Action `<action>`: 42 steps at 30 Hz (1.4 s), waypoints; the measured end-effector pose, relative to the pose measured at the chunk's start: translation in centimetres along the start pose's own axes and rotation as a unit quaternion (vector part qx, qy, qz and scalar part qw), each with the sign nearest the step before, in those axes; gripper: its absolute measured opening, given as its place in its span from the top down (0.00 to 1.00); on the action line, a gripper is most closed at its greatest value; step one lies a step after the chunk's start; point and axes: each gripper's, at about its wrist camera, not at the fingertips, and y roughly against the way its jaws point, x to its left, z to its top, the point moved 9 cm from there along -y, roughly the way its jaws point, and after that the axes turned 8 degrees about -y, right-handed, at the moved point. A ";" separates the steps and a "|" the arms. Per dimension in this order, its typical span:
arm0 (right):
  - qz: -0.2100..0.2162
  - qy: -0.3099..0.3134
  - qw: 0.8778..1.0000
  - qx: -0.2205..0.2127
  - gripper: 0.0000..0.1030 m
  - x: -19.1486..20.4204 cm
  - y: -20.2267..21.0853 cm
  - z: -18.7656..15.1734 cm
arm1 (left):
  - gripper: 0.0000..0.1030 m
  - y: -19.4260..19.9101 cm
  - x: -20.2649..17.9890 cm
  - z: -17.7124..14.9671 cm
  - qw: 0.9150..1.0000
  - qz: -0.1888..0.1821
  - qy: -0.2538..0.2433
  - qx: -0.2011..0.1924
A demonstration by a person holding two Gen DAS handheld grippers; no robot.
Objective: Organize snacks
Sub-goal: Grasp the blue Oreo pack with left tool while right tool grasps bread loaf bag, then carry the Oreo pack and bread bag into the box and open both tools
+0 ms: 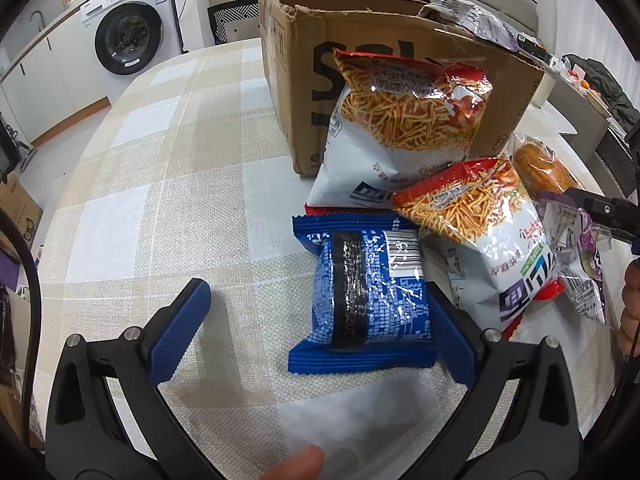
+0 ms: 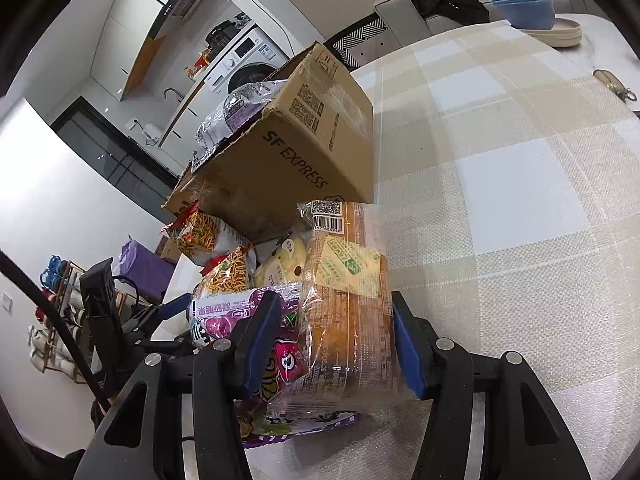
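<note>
Right gripper (image 2: pixel 334 340) clamps one bread pack (image 2: pixel 348 320); left gripper (image 1: pixel 316 328) wide beside one blue packet (image 1: pixel 368 300); two noodle-snack bags (image 1: pixel 404 120).

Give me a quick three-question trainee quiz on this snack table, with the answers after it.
1. True or false: the left gripper is clamped shut on the blue packet.
2. What sits between the right gripper pads? A) the clear-wrapped bread pack B) a blue bowl C) a set of keys
3. In the left wrist view, how many noodle-snack bags lie by the cardboard box?

Key
1. False: its jaws are open, and one pad stands well clear of the packet.
2. A
3. Two
</note>
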 end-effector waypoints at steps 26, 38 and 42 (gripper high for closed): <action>-0.025 0.034 0.997 -0.060 0.64 1.2 1.8 0.6 | 0.21 0.8 -0.1 -0.1 1.000 -0.019 -0.021 -0.003; -0.019 0.046 0.995 -0.090 0.64 1.6 3.7 1.4 | 0.60 3.8 -1.0 1.0 0.997 -0.060 -0.049 -0.029; -0.016 0.048 0.994 -0.097 0.64 1.7 3.9 1.6 | 0.60 5.2 -0.8 1.5 0.996 -0.064 -0.041 -0.043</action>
